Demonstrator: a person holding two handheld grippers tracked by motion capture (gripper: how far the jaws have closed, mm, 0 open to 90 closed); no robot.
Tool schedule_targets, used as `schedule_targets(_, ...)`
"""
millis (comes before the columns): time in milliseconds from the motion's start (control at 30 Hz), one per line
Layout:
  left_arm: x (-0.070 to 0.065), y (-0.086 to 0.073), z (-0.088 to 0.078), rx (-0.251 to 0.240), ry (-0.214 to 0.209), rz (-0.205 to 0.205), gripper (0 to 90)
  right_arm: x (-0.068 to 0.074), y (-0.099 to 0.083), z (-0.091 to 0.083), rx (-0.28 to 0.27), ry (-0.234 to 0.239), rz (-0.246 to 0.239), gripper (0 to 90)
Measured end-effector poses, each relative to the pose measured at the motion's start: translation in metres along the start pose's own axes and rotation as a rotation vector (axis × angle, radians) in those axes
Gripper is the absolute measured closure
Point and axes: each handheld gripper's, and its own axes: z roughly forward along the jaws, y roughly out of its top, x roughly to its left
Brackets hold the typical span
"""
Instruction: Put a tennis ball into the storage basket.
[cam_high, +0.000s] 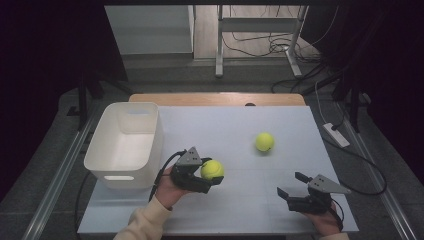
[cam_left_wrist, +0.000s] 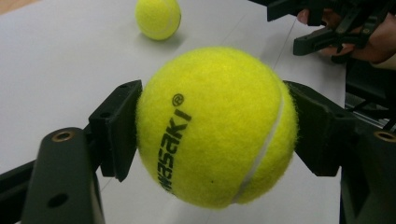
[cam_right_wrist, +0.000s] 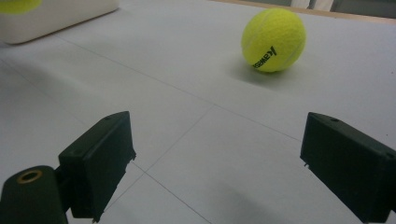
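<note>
Left gripper (cam_high: 204, 179) with jaws pinching a tennis ball (cam_high: 212, 169), lifted off the tabletop (cam_high: 235, 210) just beside the white bin (cam_high: 125, 145). Right gripper (cam_high: 295, 186) near the front right, jaws spread with nothing between. Second tennis ball (cam_high: 264, 141) resting on the tabletop, well apart from both.
</note>
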Motion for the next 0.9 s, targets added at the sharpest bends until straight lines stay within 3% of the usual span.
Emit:
schedule_targets(400,0.003,0.002,-0.010,-0.025,0.006,-0.007,26.3,0.000,0.000,0.000,-0.001,-0.007,0.003,9.8)
schedule_targets(900,0.005,0.005,-0.028,-0.105,0.028,-0.021,26.3,0.000,0.000,-0.001,-0.001,-0.009,0.001,9.8)
